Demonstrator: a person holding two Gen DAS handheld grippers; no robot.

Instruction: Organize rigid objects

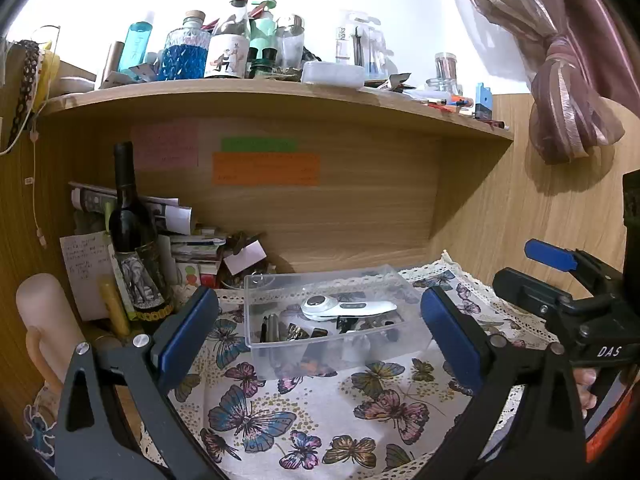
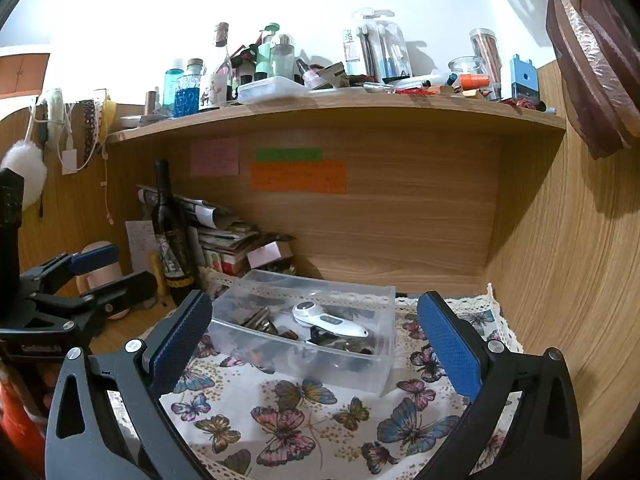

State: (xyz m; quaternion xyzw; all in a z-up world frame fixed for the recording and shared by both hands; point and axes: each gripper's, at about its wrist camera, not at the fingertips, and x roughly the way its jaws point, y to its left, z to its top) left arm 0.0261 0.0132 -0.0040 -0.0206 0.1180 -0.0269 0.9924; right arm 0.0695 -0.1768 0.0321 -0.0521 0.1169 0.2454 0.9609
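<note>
Your left gripper (image 1: 320, 328) stood spread wide with nothing between its blue-padded fingers (image 1: 184, 332), and your right gripper (image 2: 316, 340) was just as wide apart and empty. Each hung above the white butterfly-print cloth with lace edging (image 1: 320, 408), which covered the wooden desk. In the left wrist view the right gripper's black frame showed at 3 o'clock; in the right wrist view the left one sat at 9 o'clock.

Straight ahead at 12 o'clock, the clear rectangular plastic bin (image 1: 332, 344) rested on the cloth between the fingers in both views. Inside it lay a white handheld device with a round dark head (image 1: 346, 307), on top of small dark items that are too jumbled to name.

Beyond the bin at 10 o'clock, a dark glass wine bottle with an elephant label (image 1: 134, 248) stood upright beside a stack of papers and boxes (image 1: 192, 240). Farther back, pink, green and orange paper notes (image 1: 266, 168) were stuck to the wooden back panel, and a crowded wooden shelf (image 1: 280, 92) of bottles and jars ran overhead.
</note>
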